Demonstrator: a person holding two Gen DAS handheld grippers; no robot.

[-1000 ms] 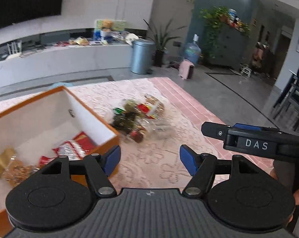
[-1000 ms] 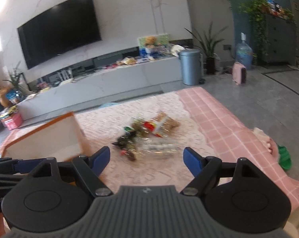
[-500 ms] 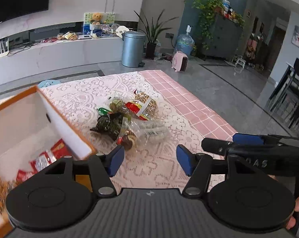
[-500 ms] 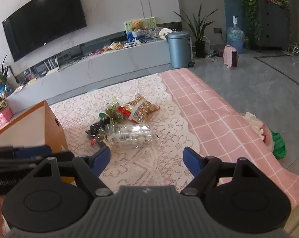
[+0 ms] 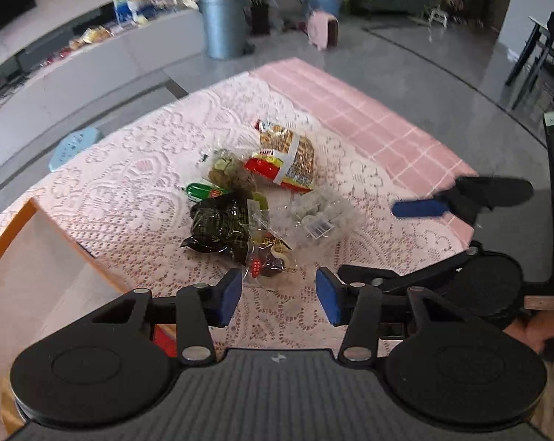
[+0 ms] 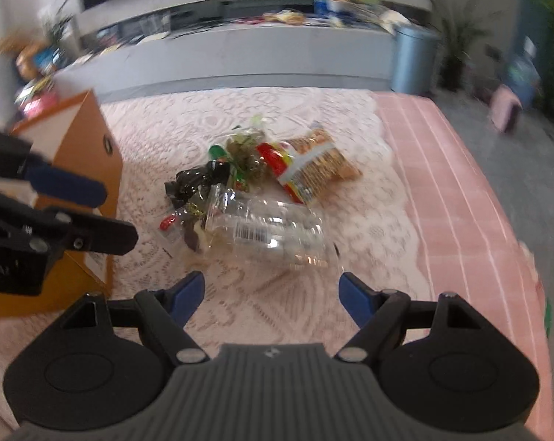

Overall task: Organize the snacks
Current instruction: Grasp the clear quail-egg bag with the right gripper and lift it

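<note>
Left wrist view: the left gripper [image 5: 278, 301] fills the lower half of the frame, its two blue pads apart with only lace cloth between them. Its jaws have just been closing, yet they grip nothing. Just past the pads, toward 12 o'clock, a pile of snacks [image 5: 262, 198] lies on a table covered by a white lace cloth [image 5: 129, 183] over a pink checked one. In the pile, a dark green packet [image 5: 220, 226] sits at 9 o'clock, a red-and-tan cracker bag [image 5: 289, 161] at 1 o'clock, and a clear tub [image 5: 319, 217] at 3 o'clock; its contents are hard to make out. A small clear packet with red print lies nearest the pads, partly hidden by the left pad. At 9 o'clock an orange-edged box [image 5: 38, 257] is cut off by the frame edge and covered below by the gripper body. At 3 o'clock the right gripper [image 5: 427, 207] reaches in, blurred; a bit of a hand shows behind it.

Right wrist view: the whole frame is motion-blurred. The right gripper [image 6: 271, 294] has its blue pads spread wide and empty, above bare lace. The snack pile [image 6: 254, 191] lies at 12 o'clock from the pads, the clear tub [image 6: 269, 235] closest, with a barcode label facing up. The orange box [image 6: 89, 154] stands at 10 o'clock, its inside hidden. The left gripper [image 6: 67, 183] crosses in front of it, cut off at the left edge.
</note>
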